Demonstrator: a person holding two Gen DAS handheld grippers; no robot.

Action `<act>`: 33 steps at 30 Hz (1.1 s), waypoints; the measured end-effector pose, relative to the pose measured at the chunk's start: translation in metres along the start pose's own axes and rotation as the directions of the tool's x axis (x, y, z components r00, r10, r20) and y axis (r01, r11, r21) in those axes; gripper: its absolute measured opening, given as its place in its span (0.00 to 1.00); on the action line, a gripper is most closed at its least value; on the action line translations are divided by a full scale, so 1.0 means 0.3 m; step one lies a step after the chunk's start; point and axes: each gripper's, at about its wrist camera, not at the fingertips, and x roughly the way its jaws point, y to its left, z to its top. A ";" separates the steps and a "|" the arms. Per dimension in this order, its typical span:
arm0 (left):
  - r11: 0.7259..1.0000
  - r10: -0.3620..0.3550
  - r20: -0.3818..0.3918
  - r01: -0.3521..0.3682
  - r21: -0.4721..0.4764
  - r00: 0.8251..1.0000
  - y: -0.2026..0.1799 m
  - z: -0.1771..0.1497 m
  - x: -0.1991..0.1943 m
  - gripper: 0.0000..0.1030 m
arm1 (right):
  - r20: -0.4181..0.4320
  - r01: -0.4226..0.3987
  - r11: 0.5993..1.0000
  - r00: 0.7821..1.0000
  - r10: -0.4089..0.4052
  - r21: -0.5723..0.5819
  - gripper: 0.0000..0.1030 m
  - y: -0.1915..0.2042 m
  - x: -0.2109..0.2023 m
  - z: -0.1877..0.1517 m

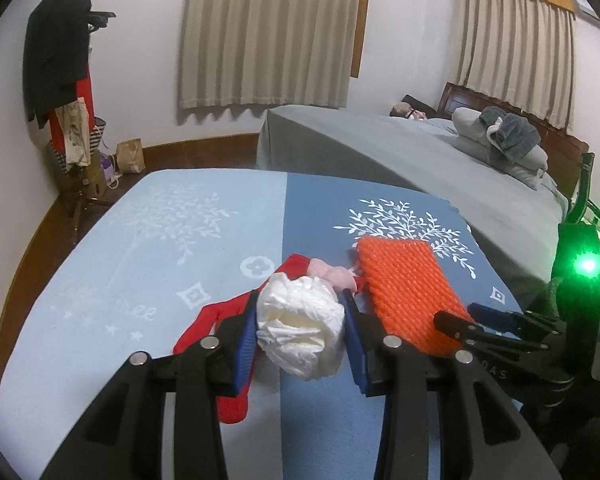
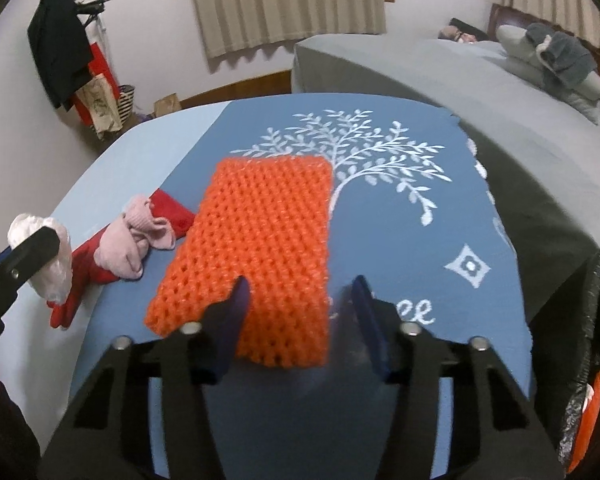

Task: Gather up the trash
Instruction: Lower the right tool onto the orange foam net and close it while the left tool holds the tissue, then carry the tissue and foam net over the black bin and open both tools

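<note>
Trouble could come at the orange foam net (image 2: pixel 256 256): the right hand-held gripper (image 2: pixel 300 316) sits open around its near right edge on the table (image 2: pixel 440 216), so closing may slide it. Left hand-held gripper (image 1: pixel 300 340) clamps a white paper wad (image 1: pixel 300 332).

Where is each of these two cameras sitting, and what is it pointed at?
Left wrist view: rides on the left gripper, looking along its fingers, which squeeze a crumpled white wad above the blue bedspread; the right gripper shows at the right edge.
Right wrist view: rides on the right gripper, looking down at the orange foam net whose near end lies between its fingers; the left gripper shows at the left edge.
Shared: net, wad, red glove, pink cloth, curtains.
</note>
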 end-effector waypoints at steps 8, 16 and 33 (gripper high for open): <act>1.000 0.004 -0.001 -0.004 0.014 1.000 -0.024 0.002 -0.016 0.38 | 0.028 -0.043 0.999 0.999 0.044 -0.012 0.12 0.011 -0.052 0.010; 1.000 -0.013 0.013 0.012 0.023 1.000 -0.073 0.025 -0.039 0.38 | 0.094 -0.051 0.998 0.994 0.048 0.025 0.11 -0.048 -0.173 0.036; 0.993 -0.087 0.063 0.082 0.082 0.994 -0.256 0.095 -0.119 0.38 | 0.191 -0.004 0.997 0.982 -0.011 0.076 0.11 -0.187 -0.381 0.036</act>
